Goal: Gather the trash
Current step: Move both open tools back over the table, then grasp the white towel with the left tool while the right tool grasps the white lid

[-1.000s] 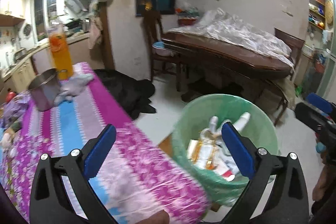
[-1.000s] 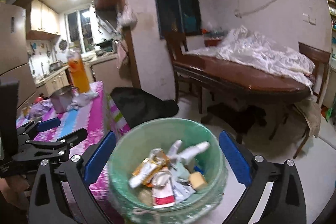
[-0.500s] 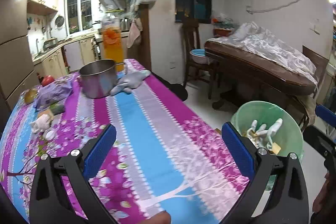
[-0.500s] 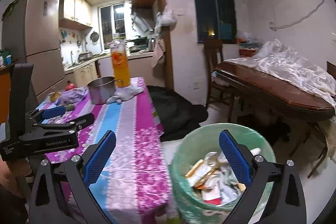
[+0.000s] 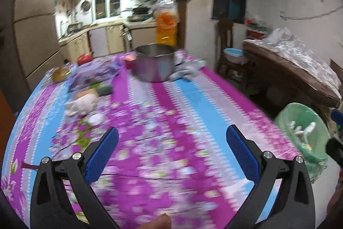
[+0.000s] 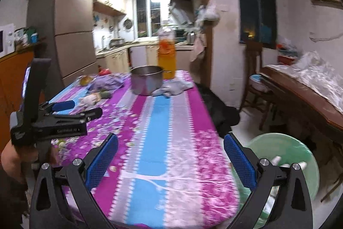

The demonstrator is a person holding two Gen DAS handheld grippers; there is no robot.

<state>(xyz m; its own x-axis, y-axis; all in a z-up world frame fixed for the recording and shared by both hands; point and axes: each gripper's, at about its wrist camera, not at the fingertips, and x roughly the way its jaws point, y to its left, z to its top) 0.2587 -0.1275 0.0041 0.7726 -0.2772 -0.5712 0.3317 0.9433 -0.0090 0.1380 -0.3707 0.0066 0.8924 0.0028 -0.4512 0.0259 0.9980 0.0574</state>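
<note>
My two tongs — left gripper and right gripper — hung spread and empty over the one table; one green bin stood beside it.

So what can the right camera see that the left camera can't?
Only the right wrist view shows the left gripper from the side, the hand holding it, and an orange cupboard.
Only the left wrist view shows trash inside the green bin and a small white lid.
Both show the flowery table, steel pot, orange bottle and crumpled wrapper.
</note>
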